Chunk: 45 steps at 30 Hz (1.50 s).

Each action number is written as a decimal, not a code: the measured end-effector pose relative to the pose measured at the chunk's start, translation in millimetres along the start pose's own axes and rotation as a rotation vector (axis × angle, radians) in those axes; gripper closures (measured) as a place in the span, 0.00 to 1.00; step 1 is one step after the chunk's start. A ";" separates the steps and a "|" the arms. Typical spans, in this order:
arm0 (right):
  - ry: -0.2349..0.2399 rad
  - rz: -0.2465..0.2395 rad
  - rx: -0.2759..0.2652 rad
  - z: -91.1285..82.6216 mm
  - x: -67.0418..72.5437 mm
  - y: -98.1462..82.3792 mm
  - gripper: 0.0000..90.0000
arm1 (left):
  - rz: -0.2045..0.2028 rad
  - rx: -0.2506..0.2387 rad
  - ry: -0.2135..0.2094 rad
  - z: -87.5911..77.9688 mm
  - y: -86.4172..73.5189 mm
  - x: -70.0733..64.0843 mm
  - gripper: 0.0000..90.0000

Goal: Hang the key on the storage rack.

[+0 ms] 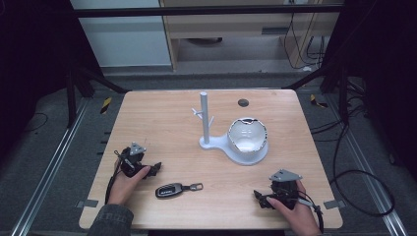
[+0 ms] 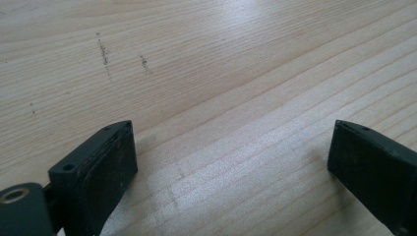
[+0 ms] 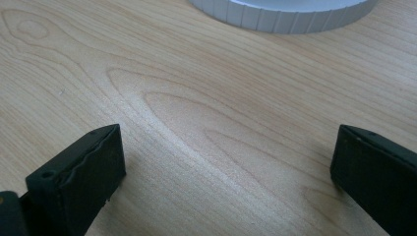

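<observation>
Bare wood between left gripper (image 1: pixel 156 168) and car key (image 1: pixel 173 189); white stand (image 1: pixel 231 142) blocking mid-table, well beyond

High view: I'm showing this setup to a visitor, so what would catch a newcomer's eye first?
Probably the white stand right of the table's centre, with its upright pegged post and a bowl on its base. Next, the black car key lying near the front edge, between the left gripper and the right gripper, both resting with jaws open.

A black car key (image 1: pixel 168 190) with a metal ring lies flat near the table's front edge.
</observation>
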State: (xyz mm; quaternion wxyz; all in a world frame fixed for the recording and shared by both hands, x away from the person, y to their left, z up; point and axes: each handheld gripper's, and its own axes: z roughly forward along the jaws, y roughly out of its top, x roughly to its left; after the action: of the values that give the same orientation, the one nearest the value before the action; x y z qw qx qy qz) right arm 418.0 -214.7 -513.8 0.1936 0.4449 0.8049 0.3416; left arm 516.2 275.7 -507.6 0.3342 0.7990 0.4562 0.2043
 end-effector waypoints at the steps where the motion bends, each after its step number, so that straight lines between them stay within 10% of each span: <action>1: 0.000 0.000 0.000 0.0 0.0 0.0 0.00 | 0.000 0.000 0.000 0.0 0.0 0.0 0.04; 14: 0.000 0.000 0.000 0.0 0.0 0.0 0.00 | 0.027 0.022 0.016 -6.8 1.1 -3.2 0.07; 24: 0.000 0.001 0.000 0.1 0.1 0.0 0.00 | 0.054 -0.125 0.006 -36.1 8.6 -15.2 0.07; 33: 0.006 0.000 0.001 2.0 -4.7 2.1 0.00 | 0.239 -0.085 -0.047 -42.8 20.8 -55.5 0.06; 36: -0.010 0.001 -0.002 3.7 -8.4 3.1 0.00 | 0.367 -0.002 -0.091 -43.6 35.5 -81.9 0.06; 45: -0.015 0.016 0.000 1.9 -7.4 1.8 0.00 | 0.508 0.157 -0.208 -41.2 64.4 -119.0 0.06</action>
State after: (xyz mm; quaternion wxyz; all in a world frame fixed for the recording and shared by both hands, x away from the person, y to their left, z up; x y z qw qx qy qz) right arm 424.1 -219.5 -513.7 0.1967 0.4537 0.8000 0.3398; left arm 468.8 163.8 -435.3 0.2542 0.9280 0.2189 0.1622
